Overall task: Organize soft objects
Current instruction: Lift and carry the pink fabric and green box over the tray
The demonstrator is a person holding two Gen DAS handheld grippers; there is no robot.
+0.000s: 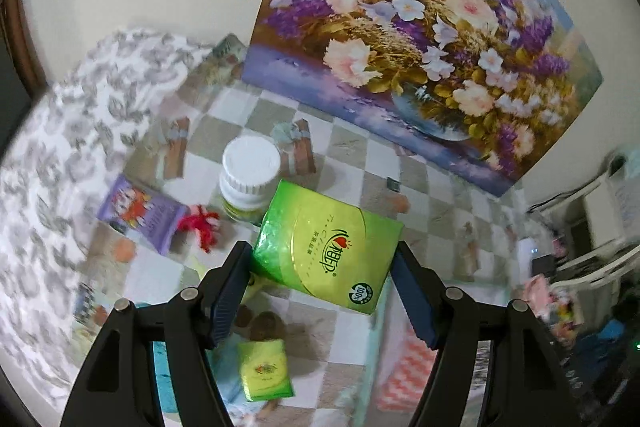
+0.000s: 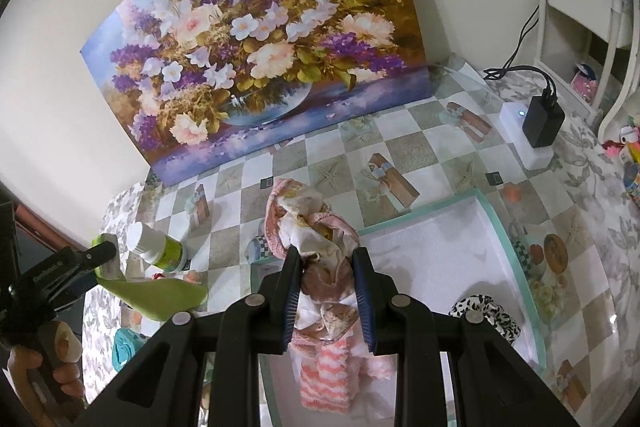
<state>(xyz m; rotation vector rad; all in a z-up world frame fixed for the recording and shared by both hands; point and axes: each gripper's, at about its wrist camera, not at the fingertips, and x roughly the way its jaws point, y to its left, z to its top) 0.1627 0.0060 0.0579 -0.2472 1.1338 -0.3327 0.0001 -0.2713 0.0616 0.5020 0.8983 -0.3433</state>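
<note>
Towel (image 2: 316,227) clenched in right tongs (image 2: 326,291) above tray (image 2: 496,223); left tongs (image 1: 320,267) grip tissue pack (image 1: 324,247).

The green tissue pack (image 1: 326,251) bears a "100%" badge.

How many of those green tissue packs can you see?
2. A large green tissue pack is held between the left gripper fingers, above the table. A smaller one lies on the table below it. Others may be hidden.
</note>
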